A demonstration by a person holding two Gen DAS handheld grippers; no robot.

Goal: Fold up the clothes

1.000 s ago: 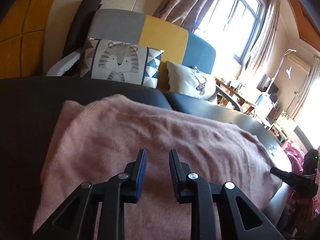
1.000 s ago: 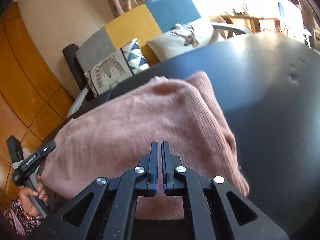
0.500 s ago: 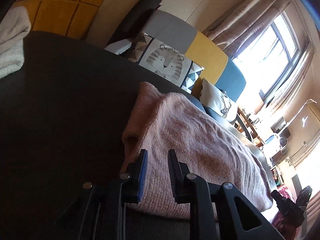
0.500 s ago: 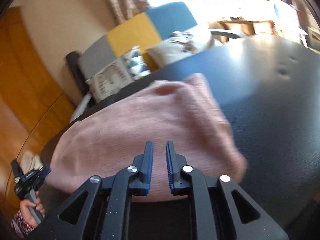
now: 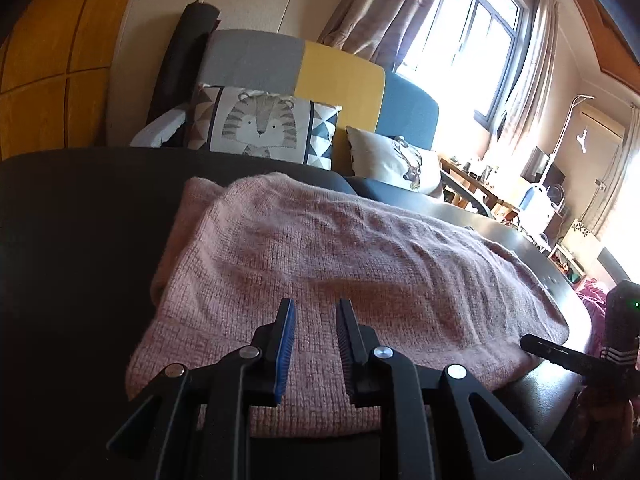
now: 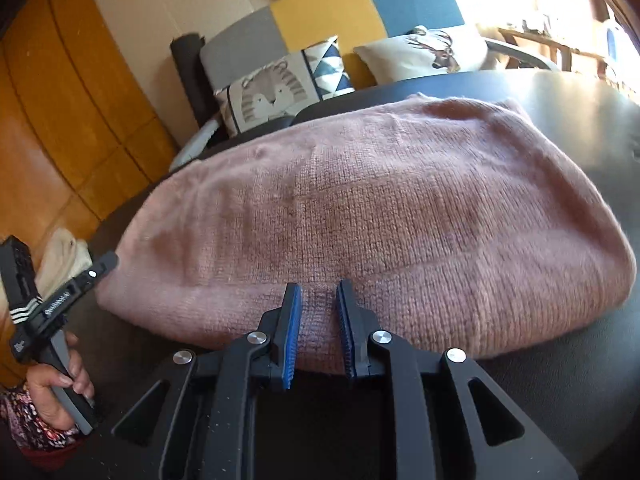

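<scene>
Two black two-finger grippers with blue ribbed pads were seen at the near edge of a folded dusty-pink knitted sweater (image 5: 320, 264), which lay flat on a dark, glossy tabletop (image 5: 80, 240). The left gripper (image 5: 315, 322) was held over the sweater's near hem with a narrow gap between its jaws, and nothing was clamped between them. The right gripper (image 6: 318, 304) was likewise set at the near hem, further toward the sweater's other end; its jaws had just been opening to a narrow gap, and no cloth was seen pinched between the pads. In the right wrist view the left gripper was seen at the sweater's left end, gripped by a hand (image 6: 56, 392). Behind the table stood a grey, yellow and blue sofa (image 5: 340, 80) with a tiger-print cushion (image 5: 260, 124) and a white deer-print cushion (image 5: 396, 160).
</scene>
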